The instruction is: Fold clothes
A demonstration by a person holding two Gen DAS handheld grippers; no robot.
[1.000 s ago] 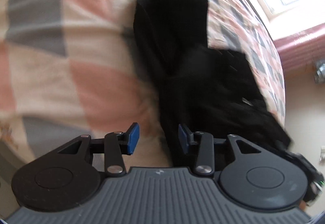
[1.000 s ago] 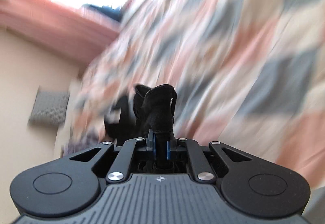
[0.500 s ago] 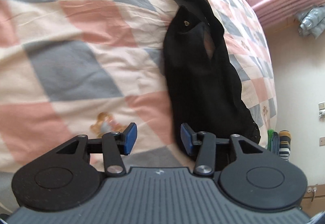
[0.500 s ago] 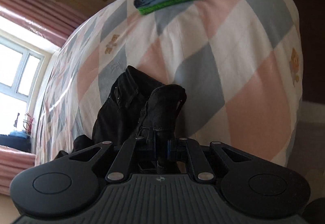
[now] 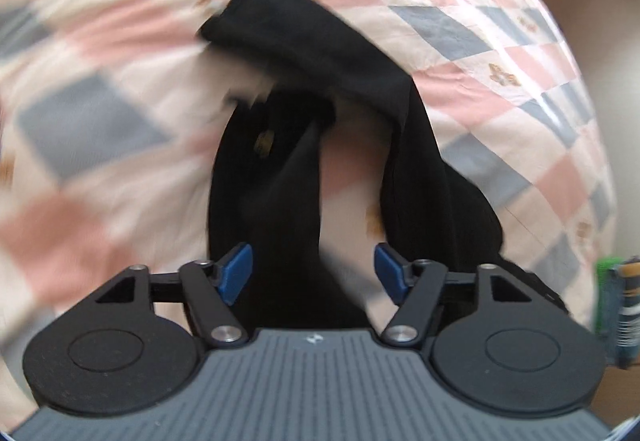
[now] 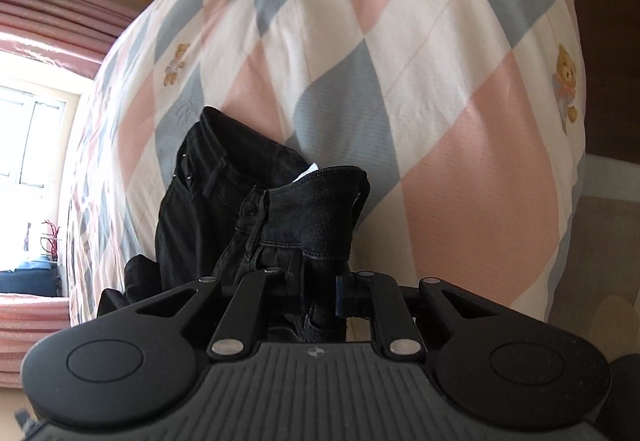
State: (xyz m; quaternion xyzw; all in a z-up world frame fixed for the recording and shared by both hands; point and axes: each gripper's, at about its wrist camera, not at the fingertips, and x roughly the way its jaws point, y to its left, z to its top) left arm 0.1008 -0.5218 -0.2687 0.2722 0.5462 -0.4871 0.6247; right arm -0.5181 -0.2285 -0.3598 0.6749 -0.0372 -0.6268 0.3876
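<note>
Your left gripper [image 5: 312,273] swung closer, fingers spread; right gripper [image 6: 320,301] pinching black jeans [image 6: 304,209] waistband, which may slip while lifting.

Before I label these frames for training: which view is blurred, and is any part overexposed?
Left wrist view: motion blur smears the bedspread and the black trousers, though the left gripper stays sharp. Right wrist view: sharp overall; only the window is blown out white.
</note>
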